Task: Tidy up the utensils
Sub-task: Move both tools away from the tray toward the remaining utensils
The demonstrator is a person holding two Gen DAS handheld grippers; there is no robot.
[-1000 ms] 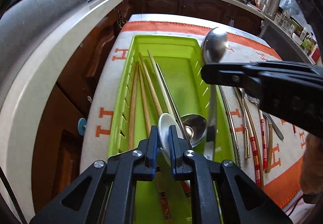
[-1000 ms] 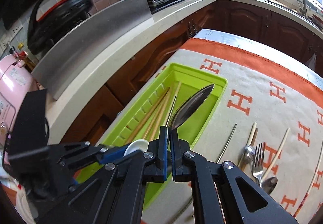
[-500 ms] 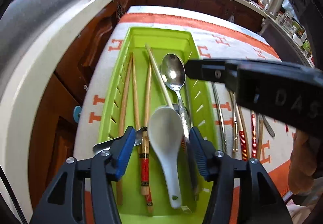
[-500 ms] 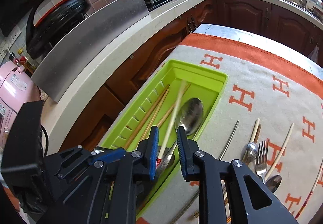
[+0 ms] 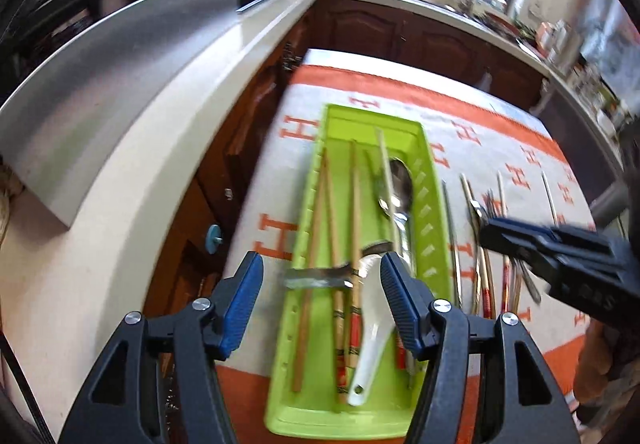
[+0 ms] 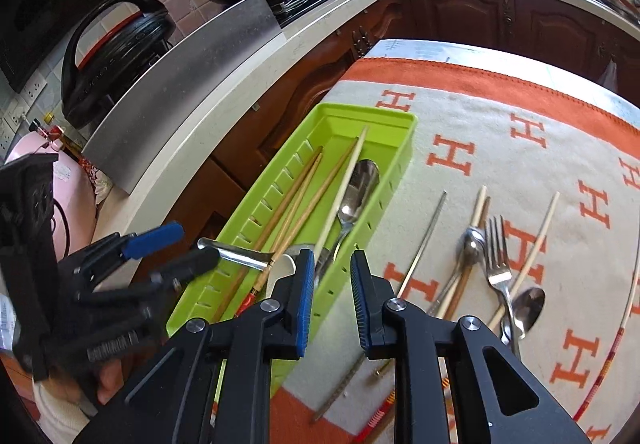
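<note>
A green utensil tray (image 5: 430, 203) (image 6: 394, 119) lies on the orange-and-white cloth. In it lie several wooden chopsticks (image 5: 354, 203) (image 6: 296, 187), a steel spoon (image 5: 400, 183) (image 6: 358, 187), a white ceramic spoon (image 5: 370, 344) (image 6: 278, 270) and a steel ladle handle (image 5: 316, 278) (image 6: 236, 254) across the left wall. My left gripper (image 5: 322, 300) is open and empty above the tray's near end. My right gripper (image 6: 330, 296) is open and empty over the tray's right wall; it also shows at the right of the left wrist view (image 5: 560, 256).
Loose utensils lie on the cloth right of the tray: a fork (image 6: 496, 256), spoons (image 6: 528, 308), a steel chopstick (image 6: 424, 240) and pale chopsticks (image 6: 532, 252) (image 5: 480, 244). A kitchen counter (image 5: 168, 147) with a steel panel (image 6: 180, 83) runs along the left.
Both grippers let go: the white spoon and the steel spoon now lie in the tray. Both grippers opened and pulled back from the tray, the right one moving right.
</note>
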